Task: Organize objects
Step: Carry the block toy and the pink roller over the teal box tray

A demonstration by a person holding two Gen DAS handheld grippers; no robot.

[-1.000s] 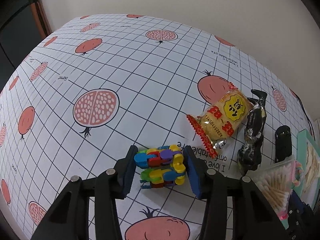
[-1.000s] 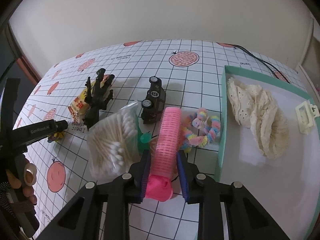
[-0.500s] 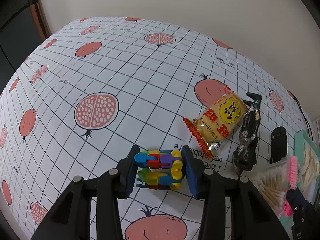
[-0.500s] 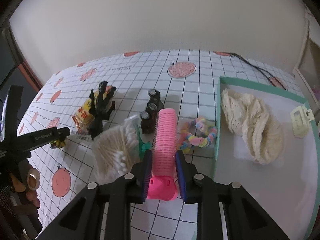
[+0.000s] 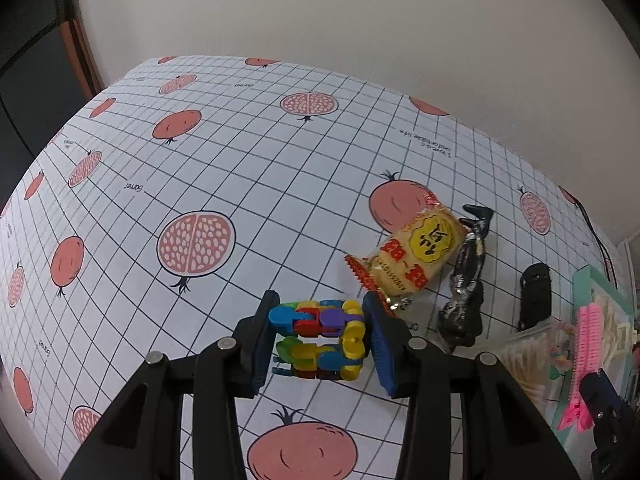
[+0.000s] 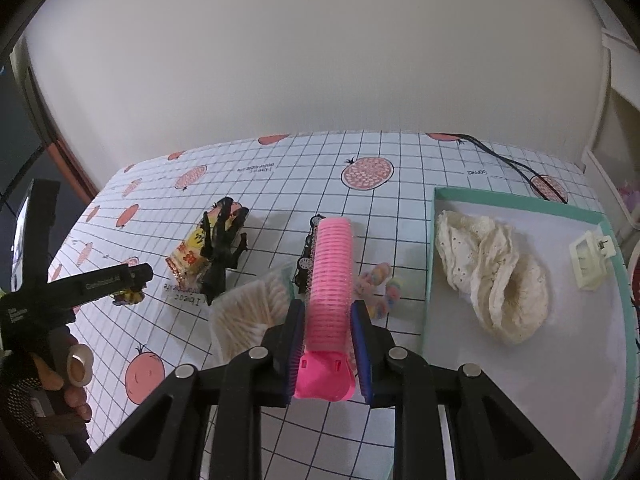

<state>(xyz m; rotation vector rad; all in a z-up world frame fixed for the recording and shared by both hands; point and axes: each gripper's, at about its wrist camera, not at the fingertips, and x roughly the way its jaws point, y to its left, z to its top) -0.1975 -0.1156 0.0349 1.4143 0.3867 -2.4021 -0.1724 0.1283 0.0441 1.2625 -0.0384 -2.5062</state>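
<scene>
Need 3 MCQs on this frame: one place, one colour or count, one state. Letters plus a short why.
1. Where does the cream lace cloth lie?
A. in the teal tray
B. on the snack packet
C. under the cotton swabs

2. What colour is the hair roller?
A. green
B. pink
C. white

3. What is the left gripper doing?
A. shut on the multicoloured link toy
B. open over bare cloth
C. shut on the toy car

Answers:
1 A, the cloth sits inside the tray rim beside a cream clip.
2 B, its ribbed body is pink.
3 A, both pads press the toy's sides.
</scene>
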